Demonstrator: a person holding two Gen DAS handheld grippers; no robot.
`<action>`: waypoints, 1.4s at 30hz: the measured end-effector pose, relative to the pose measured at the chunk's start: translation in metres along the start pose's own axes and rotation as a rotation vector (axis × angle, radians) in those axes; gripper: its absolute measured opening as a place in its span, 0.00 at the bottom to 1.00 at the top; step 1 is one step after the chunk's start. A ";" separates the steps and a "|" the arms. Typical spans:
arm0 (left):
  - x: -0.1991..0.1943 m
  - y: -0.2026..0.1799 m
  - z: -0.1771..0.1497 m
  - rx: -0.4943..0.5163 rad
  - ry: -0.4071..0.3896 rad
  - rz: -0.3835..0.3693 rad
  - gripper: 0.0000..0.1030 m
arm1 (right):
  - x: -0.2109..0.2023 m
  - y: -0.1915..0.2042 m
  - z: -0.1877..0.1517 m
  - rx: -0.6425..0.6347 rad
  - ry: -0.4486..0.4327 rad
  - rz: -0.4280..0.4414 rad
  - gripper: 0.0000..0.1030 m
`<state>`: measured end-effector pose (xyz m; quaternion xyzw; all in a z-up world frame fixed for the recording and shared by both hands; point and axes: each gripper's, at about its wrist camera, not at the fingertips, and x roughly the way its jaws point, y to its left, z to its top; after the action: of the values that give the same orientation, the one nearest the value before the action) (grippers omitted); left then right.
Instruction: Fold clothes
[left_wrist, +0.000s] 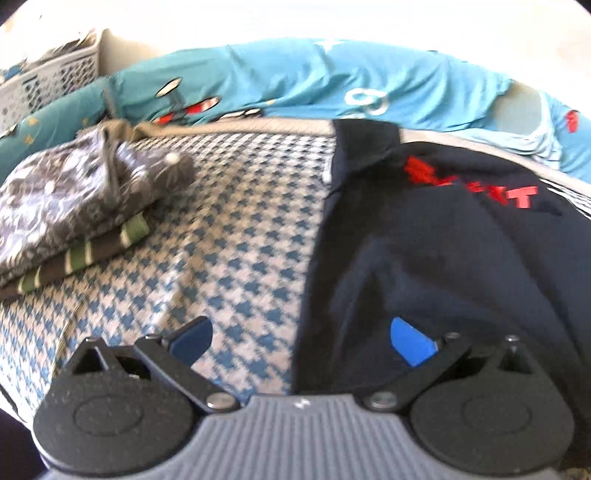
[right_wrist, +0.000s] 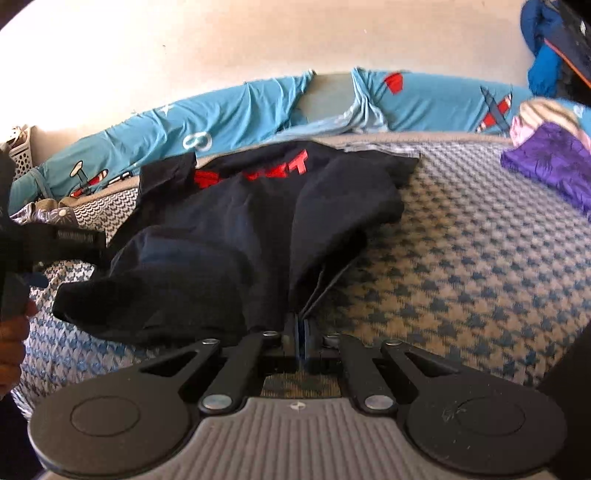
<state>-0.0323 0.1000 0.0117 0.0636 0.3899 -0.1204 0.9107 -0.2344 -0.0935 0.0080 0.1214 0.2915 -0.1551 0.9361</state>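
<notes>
A dark navy shirt (left_wrist: 436, 236) with red lettering lies bunched on the houndstooth bed cover (left_wrist: 229, 229). My left gripper (left_wrist: 301, 341) is open just above the shirt's left edge, one blue pad (left_wrist: 410, 341) over the fabric, the other over the cover. In the right wrist view the same shirt (right_wrist: 236, 236) is lifted at its near right corner. My right gripper (right_wrist: 300, 334) is shut on that corner, with cloth hanging from the pads.
A pile of folded clothes (left_wrist: 74, 206) sits at the left of the bed. A white laundry basket (left_wrist: 40, 85) stands behind it. A blue patterned sheet (left_wrist: 332, 85) bunches along the wall. A purple garment (right_wrist: 550, 166) lies far right.
</notes>
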 end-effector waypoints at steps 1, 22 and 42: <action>-0.002 -0.004 0.000 0.010 -0.005 -0.012 1.00 | 0.000 -0.002 -0.001 0.014 0.007 0.002 0.05; 0.006 -0.049 -0.013 0.089 0.040 -0.108 1.00 | 0.024 -0.052 0.021 0.211 -0.035 -0.063 0.18; 0.020 -0.051 -0.014 0.069 0.084 -0.112 1.00 | 0.054 -0.037 0.031 0.165 -0.040 -0.026 0.31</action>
<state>-0.0425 0.0500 -0.0132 0.0781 0.4262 -0.1818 0.8827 -0.1898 -0.1496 -0.0034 0.1910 0.2605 -0.1931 0.9265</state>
